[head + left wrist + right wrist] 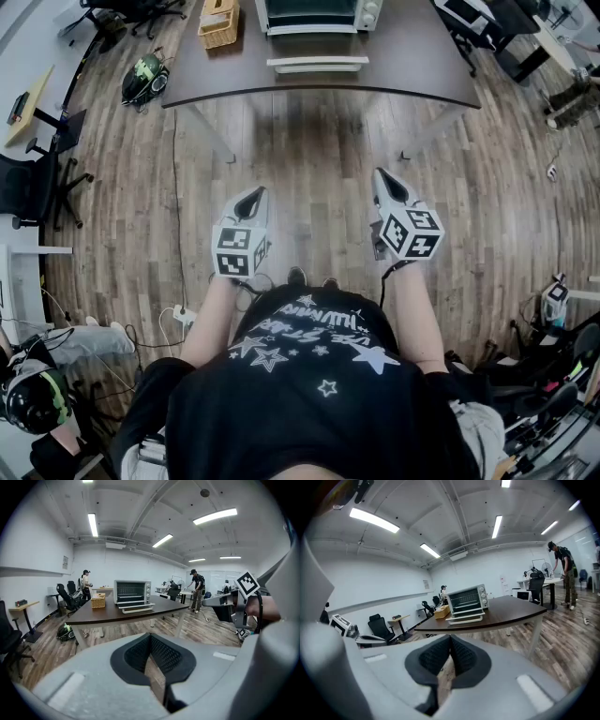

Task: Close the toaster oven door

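The silver toaster oven [314, 14] stands on the dark table [422, 75] far ahead, its door [317, 64] folded down flat towards me. The left gripper view shows the oven [132, 591] and its lowered door [136, 606]; the right gripper view shows them too, oven [468, 599] and door [465, 618]. My left gripper [251, 202] and right gripper [389, 185] hover side by side over the wooden floor, well short of the table. Each is shut with nothing between its pads, as seen at the left gripper [150, 637] and the right gripper [450, 638].
A wicker basket [218, 23] sits on the table left of the oven. A bag [145, 80] lies on the floor by the table's left corner. Office chairs [37, 187] stand at the left. Cables and gear [553, 300] lie at the right. People stand in the background.
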`<action>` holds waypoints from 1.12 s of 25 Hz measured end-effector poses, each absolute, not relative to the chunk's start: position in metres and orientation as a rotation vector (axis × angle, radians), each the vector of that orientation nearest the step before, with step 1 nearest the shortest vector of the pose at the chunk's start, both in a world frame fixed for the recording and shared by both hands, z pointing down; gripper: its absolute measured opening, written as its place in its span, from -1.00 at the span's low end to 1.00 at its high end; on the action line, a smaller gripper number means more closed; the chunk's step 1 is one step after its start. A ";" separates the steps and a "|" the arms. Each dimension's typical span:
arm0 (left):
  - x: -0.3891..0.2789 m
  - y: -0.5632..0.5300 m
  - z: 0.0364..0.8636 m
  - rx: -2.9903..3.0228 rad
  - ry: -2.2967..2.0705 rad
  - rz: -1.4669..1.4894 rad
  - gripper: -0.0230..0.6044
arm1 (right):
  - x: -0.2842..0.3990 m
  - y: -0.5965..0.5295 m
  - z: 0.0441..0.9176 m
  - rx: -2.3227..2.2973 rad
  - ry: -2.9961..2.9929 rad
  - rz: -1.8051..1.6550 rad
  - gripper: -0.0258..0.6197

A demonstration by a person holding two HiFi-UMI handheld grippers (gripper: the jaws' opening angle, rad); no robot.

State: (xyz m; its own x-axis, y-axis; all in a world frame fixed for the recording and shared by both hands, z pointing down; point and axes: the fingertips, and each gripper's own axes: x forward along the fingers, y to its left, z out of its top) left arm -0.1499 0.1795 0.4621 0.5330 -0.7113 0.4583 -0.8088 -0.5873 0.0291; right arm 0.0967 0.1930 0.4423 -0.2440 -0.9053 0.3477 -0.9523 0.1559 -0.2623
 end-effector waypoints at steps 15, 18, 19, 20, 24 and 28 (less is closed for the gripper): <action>-0.155 0.197 0.475 2.499 -1.237 0.592 -0.90 | 0.088 0.209 0.457 1.853 -2.258 0.697 -0.91; -0.168 0.195 0.479 2.504 -1.248 0.585 -0.90 | 0.083 0.210 0.458 1.889 -2.248 0.677 -0.91; -0.172 0.193 0.479 2.508 -1.253 0.583 -0.90 | 0.084 0.211 0.457 1.913 -2.241 0.671 -0.91; -0.175 0.191 0.479 2.513 -1.255 0.581 -0.90 | 0.084 0.211 0.456 1.941 -2.235 0.665 -0.91; -0.183 0.186 0.475 2.525 -1.267 0.581 -0.90 | 0.085 0.208 0.449 2.016 -2.255 0.668 -0.81; -0.190 0.182 0.478 2.509 -1.270 0.569 -0.90 | 0.082 0.199 0.449 2.009 -2.272 0.660 -0.57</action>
